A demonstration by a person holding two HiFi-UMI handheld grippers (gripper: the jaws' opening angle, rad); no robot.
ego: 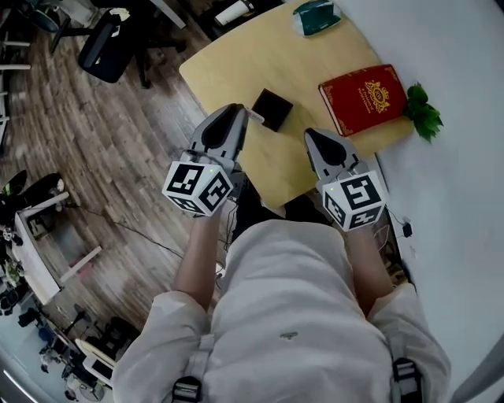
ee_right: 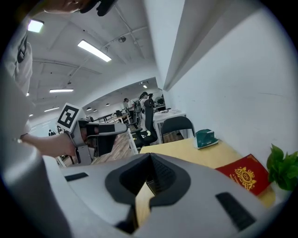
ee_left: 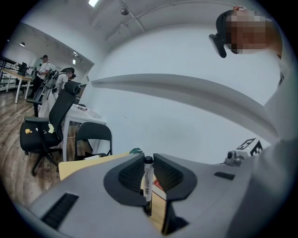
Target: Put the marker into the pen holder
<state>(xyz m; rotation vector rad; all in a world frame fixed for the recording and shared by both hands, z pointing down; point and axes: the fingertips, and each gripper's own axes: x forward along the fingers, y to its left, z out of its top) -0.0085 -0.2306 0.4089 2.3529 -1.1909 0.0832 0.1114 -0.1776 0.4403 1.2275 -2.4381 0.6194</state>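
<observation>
- The slim white marker with a black cap (ee_left: 148, 182) is sitting between the ribbed black pads of the left hand-held gripper (ego: 235, 112). Its cap is showing uppermost in the left gripper view. The jaws are partly closed and pinching its barrel, and it is hanging over the worktop, not yet in the holder.
- The small square black pen holder (ego: 272, 109) is standing on the pale yellow wooden worktop (ego: 228, 67), just beyond the left gripper's tips in the head view. Its inside is showing only as dark, so I cannot tell whether anything is in it.
- To do this step well, I would be centring the marker's lower end over the opening and keeping it steep. The pinch should only be loosening once that end is inside the walls. The holder looks light, so a knock on its rim is likely to slide or tip it.
- The right hand-held gripper (ego: 315, 138) is hovering alongside with its jaws closed together on nothing, so it is free to steady the holder.
- Further out, a red hardback book with a gold emblem (ego: 364, 98) is lying by a leafy green sprig (ego: 421, 112). A teal object (ego: 316, 16) is resting near the far edge.
</observation>
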